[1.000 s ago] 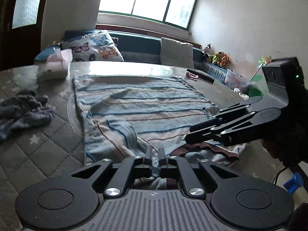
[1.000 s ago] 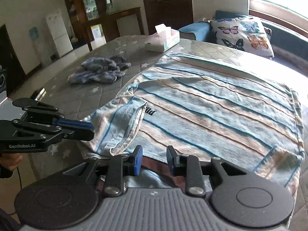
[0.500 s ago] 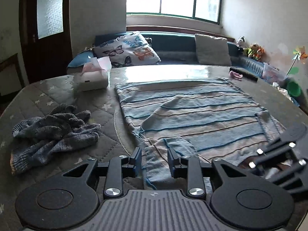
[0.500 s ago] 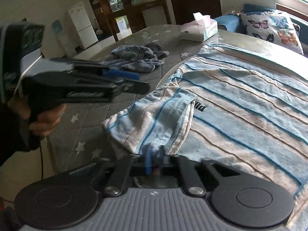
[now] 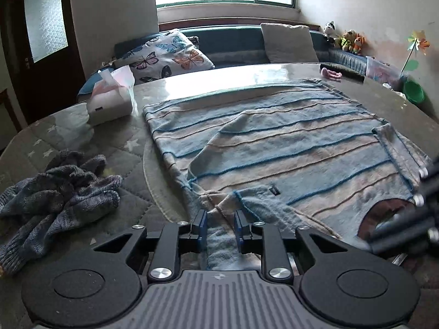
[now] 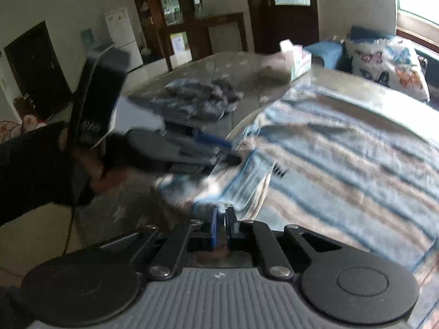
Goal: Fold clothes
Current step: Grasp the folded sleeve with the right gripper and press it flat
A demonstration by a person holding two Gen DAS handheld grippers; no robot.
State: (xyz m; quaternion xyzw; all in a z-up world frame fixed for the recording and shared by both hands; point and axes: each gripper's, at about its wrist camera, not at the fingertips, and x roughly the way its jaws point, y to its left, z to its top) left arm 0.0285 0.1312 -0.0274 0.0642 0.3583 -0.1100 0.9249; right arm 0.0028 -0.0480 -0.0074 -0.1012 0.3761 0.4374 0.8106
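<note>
With the right gripper (image 6: 221,219) clamped on the striped shirt's (image 5: 274,142) near edge, bring the gaping left gripper (image 5: 218,220) onto the sleeve (image 5: 255,200) first.

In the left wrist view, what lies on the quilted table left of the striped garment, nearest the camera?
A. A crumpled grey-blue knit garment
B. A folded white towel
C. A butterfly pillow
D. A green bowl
A: the crumpled grey-blue knit garment sits bunched on the quilted table, left of the striped garment.
</note>
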